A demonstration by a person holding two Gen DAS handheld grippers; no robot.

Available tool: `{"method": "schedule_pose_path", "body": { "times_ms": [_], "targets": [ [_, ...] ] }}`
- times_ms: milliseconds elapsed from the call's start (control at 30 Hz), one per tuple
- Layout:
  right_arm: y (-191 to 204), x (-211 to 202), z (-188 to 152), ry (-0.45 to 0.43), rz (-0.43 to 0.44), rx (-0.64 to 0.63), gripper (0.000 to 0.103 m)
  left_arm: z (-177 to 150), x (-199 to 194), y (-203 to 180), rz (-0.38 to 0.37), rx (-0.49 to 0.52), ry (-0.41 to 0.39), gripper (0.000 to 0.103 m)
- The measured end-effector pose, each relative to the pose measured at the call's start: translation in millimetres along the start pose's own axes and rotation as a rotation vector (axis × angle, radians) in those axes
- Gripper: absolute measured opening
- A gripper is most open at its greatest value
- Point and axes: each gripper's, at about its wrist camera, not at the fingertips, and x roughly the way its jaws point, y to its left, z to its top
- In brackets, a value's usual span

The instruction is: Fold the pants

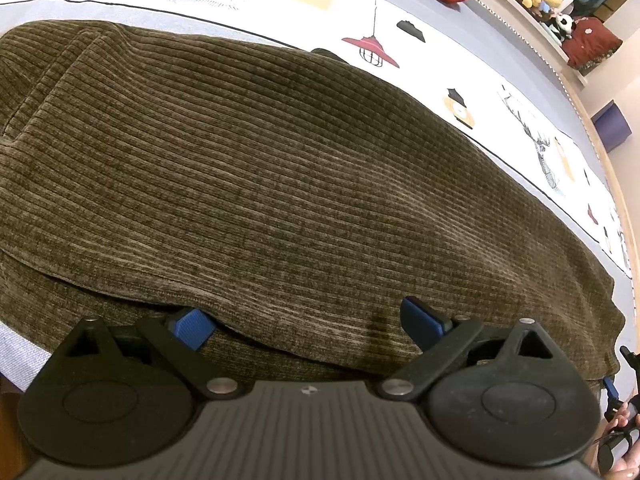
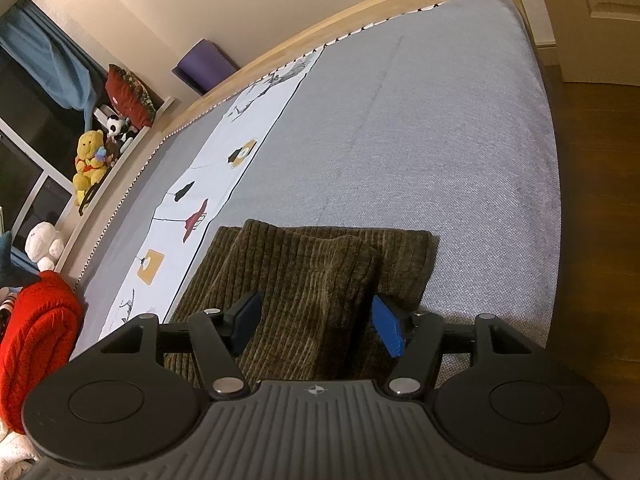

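Observation:
Olive-brown corduroy pants lie folded in layers on the grey bed cover. In the left wrist view, my left gripper hovers low over their near edge. It is open wide, and its left pad is tucked at the hem of the top layer. In the right wrist view the pants form a narrow stack. My right gripper is open astride a raised fold of the top layer, with its blue pads beside the fold and not pinching it.
A white printed strip runs along the bed beside the pants. A red knitted blanket lies at the bed's far side. Plush toys sit on a ledge behind the wooden bed frame. Wooden floor borders the bed.

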Motion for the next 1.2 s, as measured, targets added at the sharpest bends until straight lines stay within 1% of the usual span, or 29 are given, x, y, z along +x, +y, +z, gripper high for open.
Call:
{"method": "schedule_pose_path", "body": {
  "times_ms": [433, 667, 767, 1200],
  "targets": [
    [0.7, 1.1, -1.5, -0.002, -0.003, -0.006, 0.064, 0.7, 0.5, 1.4, 0.001, -0.015, -0.001, 0.099],
    [3.1, 2.1, -2.5, -0.001, -0.010, -0.031, 0.065, 0.7, -0.7, 3.0, -0.004, -0.007, 0.004, 0.098],
    [5.1, 2.8, -3.4, 0.004, -0.007, -0.043, 0.067, 0.7, -1.2, 2.0, 0.007, -0.004, 0.004, 0.096],
    [8.4, 3.8, -6.5, 0.010, -0.012, -0.071, 0.068, 1.9, -0.6, 3.1, 0.009, -0.005, 0.011, 0.096]
  ]
}}
